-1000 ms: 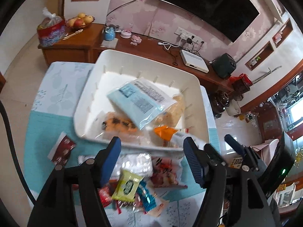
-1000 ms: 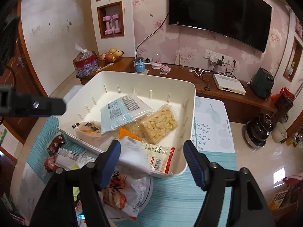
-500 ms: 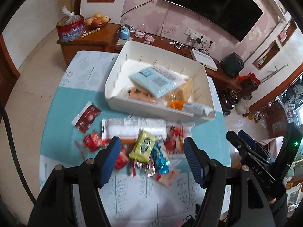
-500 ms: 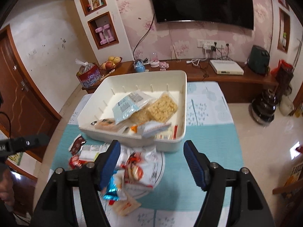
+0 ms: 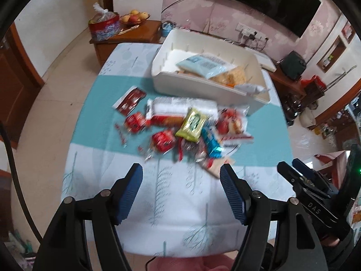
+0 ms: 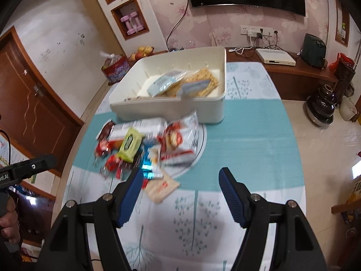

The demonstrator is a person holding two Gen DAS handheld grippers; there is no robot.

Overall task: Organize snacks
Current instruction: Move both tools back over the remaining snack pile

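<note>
Both grippers are pulling back from the white bin, which a second ago was filling the views and is now sitting farther up the table. Left gripper is hovering over the bare tablecloth with jaws apart, nothing between them. Right gripper is likewise standing open and empty. Loose snack packets are lying in a blurred heap just in front of the bin, while a pale blue bag and other packets are resting inside it.
</note>
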